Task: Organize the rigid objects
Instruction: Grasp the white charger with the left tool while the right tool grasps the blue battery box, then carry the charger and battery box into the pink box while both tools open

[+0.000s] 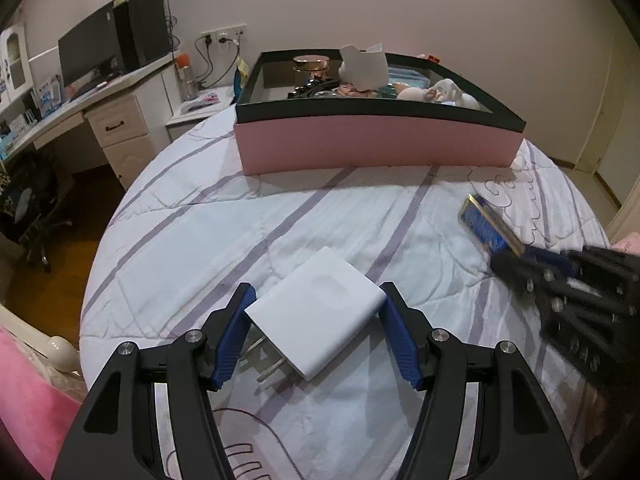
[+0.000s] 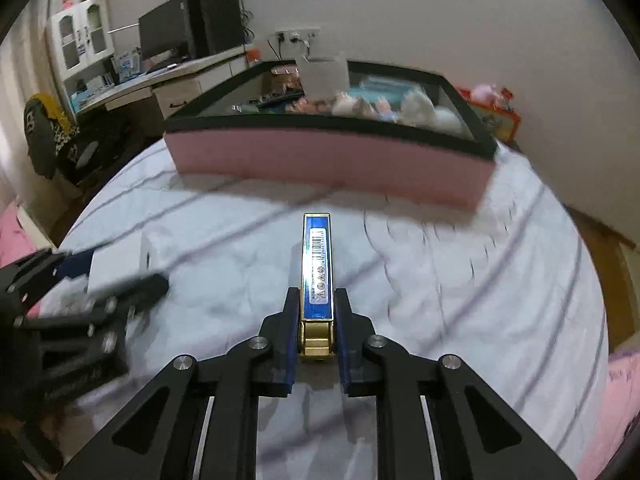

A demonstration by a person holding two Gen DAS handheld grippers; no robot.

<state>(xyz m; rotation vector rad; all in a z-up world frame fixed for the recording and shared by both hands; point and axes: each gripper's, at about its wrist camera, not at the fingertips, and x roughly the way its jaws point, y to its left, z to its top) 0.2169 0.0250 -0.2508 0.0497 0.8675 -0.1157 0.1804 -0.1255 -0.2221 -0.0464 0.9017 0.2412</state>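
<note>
Leftmost, beside the bed, a white desk (image 1: 120,80) carries a black monitor (image 1: 90,50) and a dark speaker (image 1: 142,28), with a black office chair (image 1: 30,208) on the wooden floor below it. Next comes the bed itself, spread with a white quilted cover crossed by purple stripes (image 1: 192,240).

Near the front of that cover the left gripper (image 1: 316,316) points downward, its blue ribbed pads pressed against both sides of a flat white square power adapter (image 1: 320,312). The adapter's two metal prongs (image 1: 270,368) stick out toward the camera, and its far end lies over the cover.

Behind it, farther up the bed, stands a long pink cardboard box with a black rim (image 1: 380,144), filled with small items: a copper-coloured round holder (image 1: 311,65), a piece of white card (image 1: 366,66) and pale figurines (image 1: 444,92).

To the right, the right gripper (image 2: 317,316) has its fingers clamped on the gold-capped end of a slim blue rectangular lighter with gold edging and a barcode label (image 2: 317,264). The lighter juts forward from the jaws on its narrow edge, above the striped cover; whether it touches the fabric cannot be told. This view is motion-blurred.
</note>
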